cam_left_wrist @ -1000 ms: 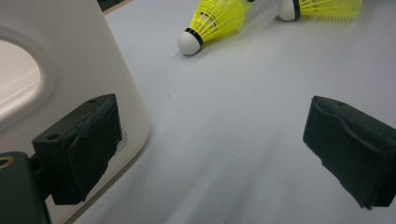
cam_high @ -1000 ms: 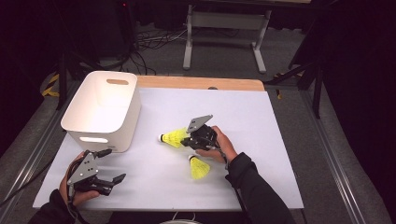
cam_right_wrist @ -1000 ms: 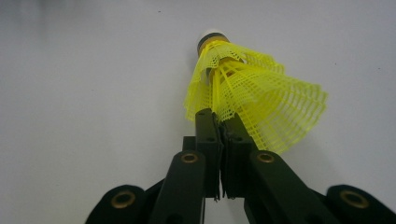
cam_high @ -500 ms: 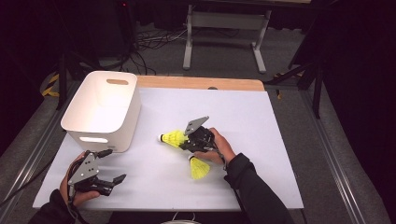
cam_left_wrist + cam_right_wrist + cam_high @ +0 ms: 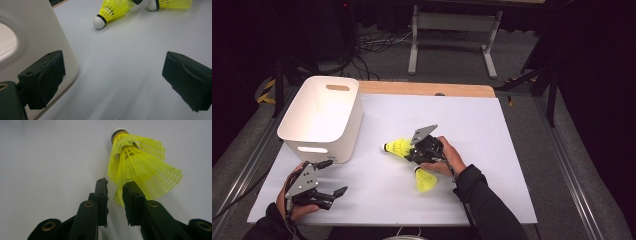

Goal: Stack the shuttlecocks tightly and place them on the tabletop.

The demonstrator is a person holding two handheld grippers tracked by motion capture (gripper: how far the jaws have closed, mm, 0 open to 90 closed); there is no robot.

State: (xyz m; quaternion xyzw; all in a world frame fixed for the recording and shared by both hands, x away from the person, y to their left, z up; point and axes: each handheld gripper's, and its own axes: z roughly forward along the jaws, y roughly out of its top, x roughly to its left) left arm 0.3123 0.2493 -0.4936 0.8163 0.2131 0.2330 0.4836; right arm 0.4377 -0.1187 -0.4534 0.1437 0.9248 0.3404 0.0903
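Note:
Two yellow shuttlecocks lie on the white table (image 5: 497,150). My right gripper (image 5: 410,153) points left at the farther shuttlecock (image 5: 398,146), cork to the left. In the right gripper view its jaws (image 5: 115,185) have just been opening. They stand a little apart, with the skirt edge of the shuttlecock (image 5: 142,167) in the gap and over the right jaw, not pinched. The second shuttlecock (image 5: 425,180) lies by the right wrist. My left gripper (image 5: 336,176) rests wide open at the front left, nothing between its jaws (image 5: 113,80).
A white bin (image 5: 319,145) with handle slots stands at the left, just beyond the left gripper, its corner (image 5: 37,32) close to the left jaw. Both shuttlecocks (image 5: 111,11) (image 5: 172,3) lie farther off. A wooden strip runs along the table's far edge.

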